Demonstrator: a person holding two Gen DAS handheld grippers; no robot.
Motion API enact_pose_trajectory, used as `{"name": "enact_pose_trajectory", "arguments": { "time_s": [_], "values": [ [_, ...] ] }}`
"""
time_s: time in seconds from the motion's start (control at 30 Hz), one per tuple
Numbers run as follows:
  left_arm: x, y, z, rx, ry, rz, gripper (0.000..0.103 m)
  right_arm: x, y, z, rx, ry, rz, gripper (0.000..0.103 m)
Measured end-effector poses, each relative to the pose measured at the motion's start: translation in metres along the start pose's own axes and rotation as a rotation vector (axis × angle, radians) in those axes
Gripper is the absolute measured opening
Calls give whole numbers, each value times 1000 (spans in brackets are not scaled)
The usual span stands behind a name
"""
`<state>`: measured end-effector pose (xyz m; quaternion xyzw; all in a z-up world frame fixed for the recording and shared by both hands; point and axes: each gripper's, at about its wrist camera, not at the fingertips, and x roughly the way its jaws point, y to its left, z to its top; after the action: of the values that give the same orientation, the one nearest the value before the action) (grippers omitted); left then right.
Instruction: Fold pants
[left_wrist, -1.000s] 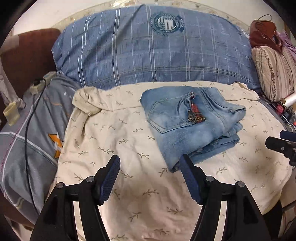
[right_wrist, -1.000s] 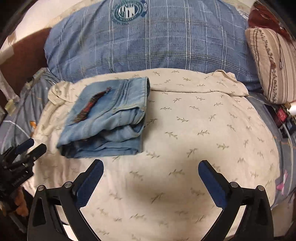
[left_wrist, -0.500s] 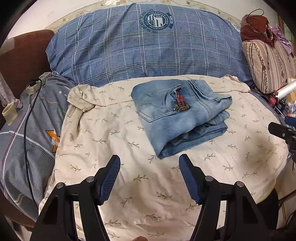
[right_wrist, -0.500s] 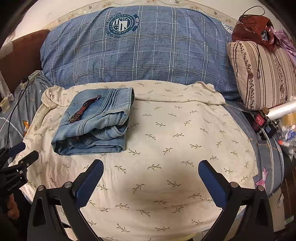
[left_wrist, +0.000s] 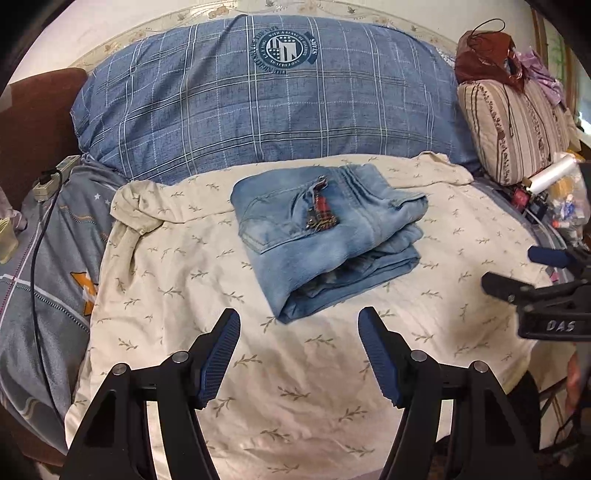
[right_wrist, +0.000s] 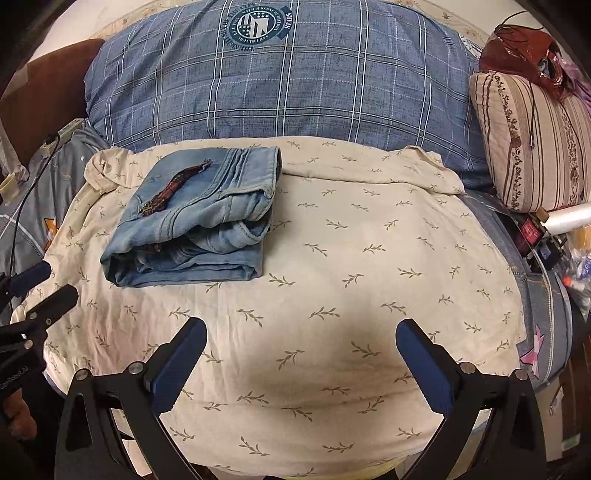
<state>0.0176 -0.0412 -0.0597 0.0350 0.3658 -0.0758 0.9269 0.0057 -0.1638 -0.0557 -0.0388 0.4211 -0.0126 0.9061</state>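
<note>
Nearest, the left claw (left_wrist: 299, 325) and the right claw (right_wrist: 301, 341) are both held released, jaws spread apart, above a cream leaf-printed sheet (right_wrist: 351, 258) with nothing gripped. Farther on, the folded denim pants (left_wrist: 325, 236) are laid flat on that sheet, apart from both claws. Beyond them, a blue plaid pillow (left_wrist: 266, 96) is propped, with a striped cushion (right_wrist: 535, 140) beside it.
</note>
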Motion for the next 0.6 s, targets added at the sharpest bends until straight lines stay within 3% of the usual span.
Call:
{"name": "enact_pose_trajectory", "arguments": {
  "time_s": [0.17, 0.6],
  "values": [
    [-3, 0, 3, -15, 14, -37, 66, 5, 0, -1, 2, 17, -4, 103],
    [-7, 0, 4, -17, -18, -28, 66, 10, -6, -2, 21, 39, -2, 103]
  ]
}}
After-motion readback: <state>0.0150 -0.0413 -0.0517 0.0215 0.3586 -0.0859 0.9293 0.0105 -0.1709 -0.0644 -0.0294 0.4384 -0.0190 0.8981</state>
